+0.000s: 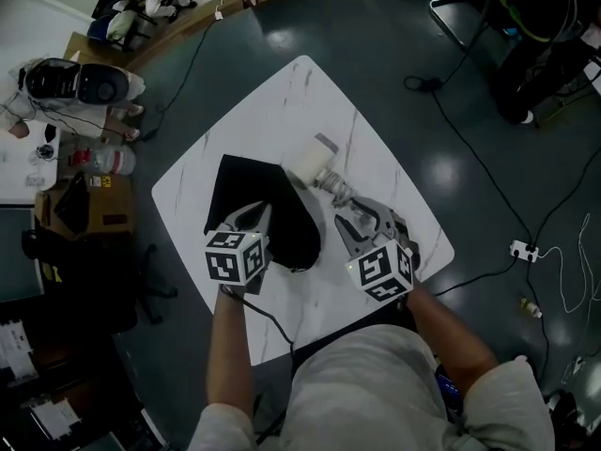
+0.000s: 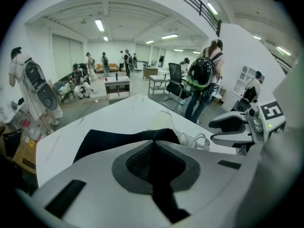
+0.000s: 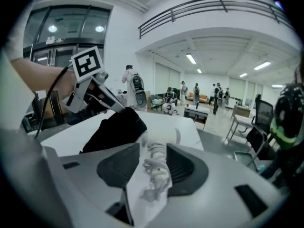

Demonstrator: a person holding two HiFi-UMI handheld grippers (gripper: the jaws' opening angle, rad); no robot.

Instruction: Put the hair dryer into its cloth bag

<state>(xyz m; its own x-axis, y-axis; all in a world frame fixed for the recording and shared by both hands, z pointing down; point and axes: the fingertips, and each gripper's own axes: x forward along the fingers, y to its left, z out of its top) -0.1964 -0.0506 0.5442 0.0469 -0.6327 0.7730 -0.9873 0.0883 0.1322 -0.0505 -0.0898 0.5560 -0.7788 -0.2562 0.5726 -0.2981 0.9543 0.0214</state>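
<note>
A black cloth bag point(image 1: 252, 207) lies on the white marble table point(image 1: 291, 101). The white hair dryer point(image 1: 313, 162) lies at the bag's right, its coiled white cord point(image 1: 338, 192) trailing toward me. My left gripper point(image 1: 262, 212) is shut on the bag's near edge; in the left gripper view black cloth point(image 2: 118, 139) runs between its closed jaws point(image 2: 153, 145). My right gripper point(image 1: 357, 214) is open. In the right gripper view the cord point(image 3: 154, 170) lies between the parted pads point(image 3: 187, 163) without being pressed, with the dryer body point(image 3: 165, 136) and the bag point(image 3: 116, 127) beyond.
Black cables and a white power strip point(image 1: 523, 250) lie on the dark floor to the right. A dark chair point(image 1: 89, 256), a cardboard box point(image 1: 89, 200) and a white robot point(image 1: 70, 83) stand left of the table. Several people and desks fill the hall behind.
</note>
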